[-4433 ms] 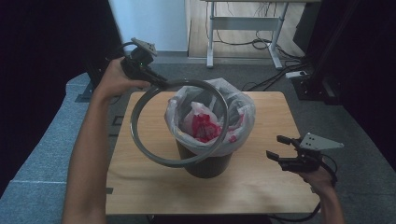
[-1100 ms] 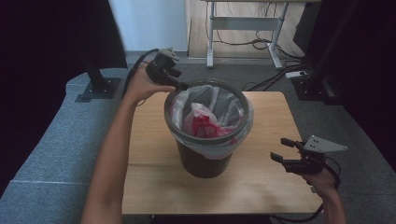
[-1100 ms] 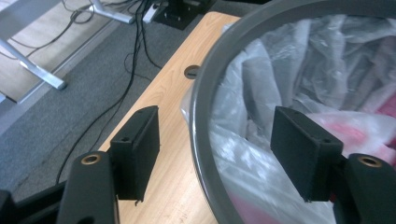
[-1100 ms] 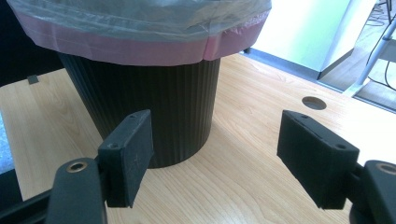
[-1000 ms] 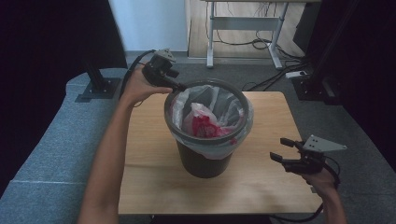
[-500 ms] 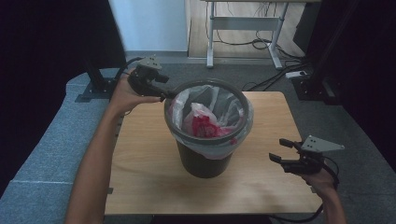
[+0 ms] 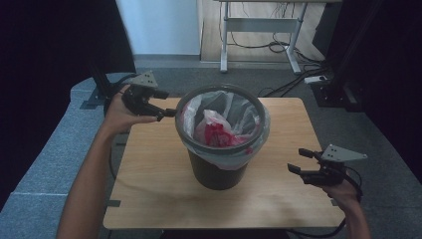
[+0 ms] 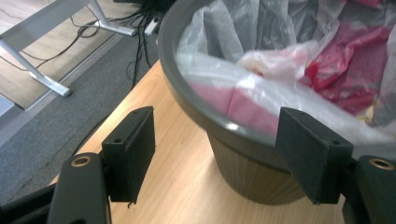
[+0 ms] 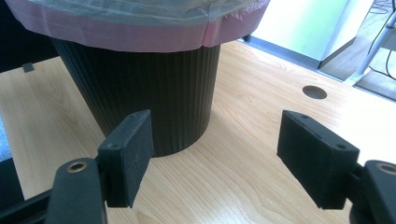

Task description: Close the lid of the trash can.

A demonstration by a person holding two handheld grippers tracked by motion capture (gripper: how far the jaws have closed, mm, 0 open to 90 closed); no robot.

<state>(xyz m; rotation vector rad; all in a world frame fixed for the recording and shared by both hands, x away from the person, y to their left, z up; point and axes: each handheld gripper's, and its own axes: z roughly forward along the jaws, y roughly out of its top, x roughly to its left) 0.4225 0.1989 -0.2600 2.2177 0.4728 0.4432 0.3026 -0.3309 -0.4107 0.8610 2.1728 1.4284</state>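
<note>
Left tool (image 7: 166,110) sits off the bin's left side, jaws wide and empty, as we see it. Dark ribbed plastic bin (image 7: 219,172) stands mid-worktop (image 7: 149,164), grey ring (image 7: 183,102) seated to pin the clear liner (image 7: 234,107). Right tool (image 7: 297,161) waits right, wide, clear.

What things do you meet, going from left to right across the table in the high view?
Left tongs → dark bin with a grey ring on its rim and a bag liner inside → right tongs.
</note>
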